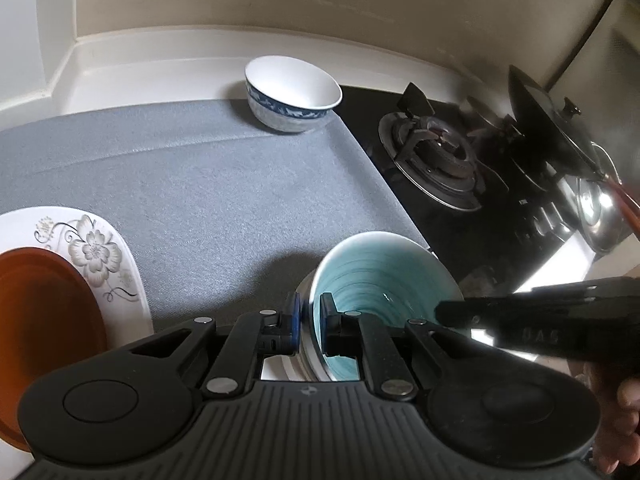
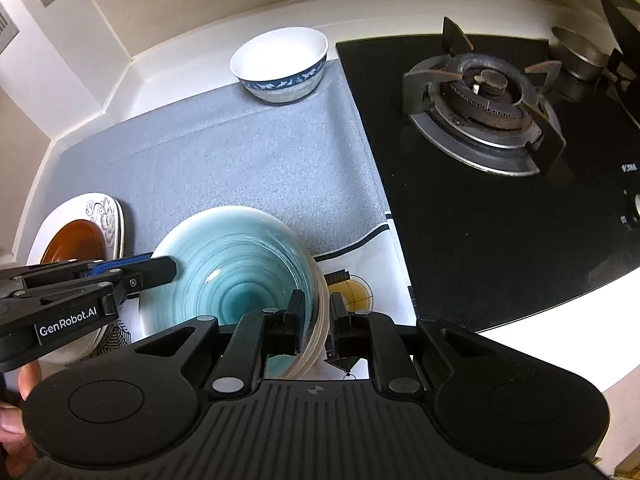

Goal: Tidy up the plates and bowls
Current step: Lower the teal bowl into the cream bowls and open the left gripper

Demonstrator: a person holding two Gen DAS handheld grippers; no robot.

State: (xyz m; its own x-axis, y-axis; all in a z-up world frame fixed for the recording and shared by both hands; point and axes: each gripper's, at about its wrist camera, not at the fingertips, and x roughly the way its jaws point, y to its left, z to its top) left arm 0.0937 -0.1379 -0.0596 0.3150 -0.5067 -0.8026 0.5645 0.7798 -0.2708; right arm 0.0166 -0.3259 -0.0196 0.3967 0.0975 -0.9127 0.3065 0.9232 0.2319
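Observation:
A teal bowl is held above the counter by both grippers. My left gripper is shut on its left rim; it shows in the right wrist view too. My right gripper is shut on its right rim; its finger shows at the right of the left wrist view. A white bowl with a blue band stands at the back of the grey mat. A brown plate lies on a flowered white plate at the left.
A grey mat covers the counter. A black gas hob with a burner lies to the right, with a lidded pan behind. A patterned cloth lies under the teal bowl.

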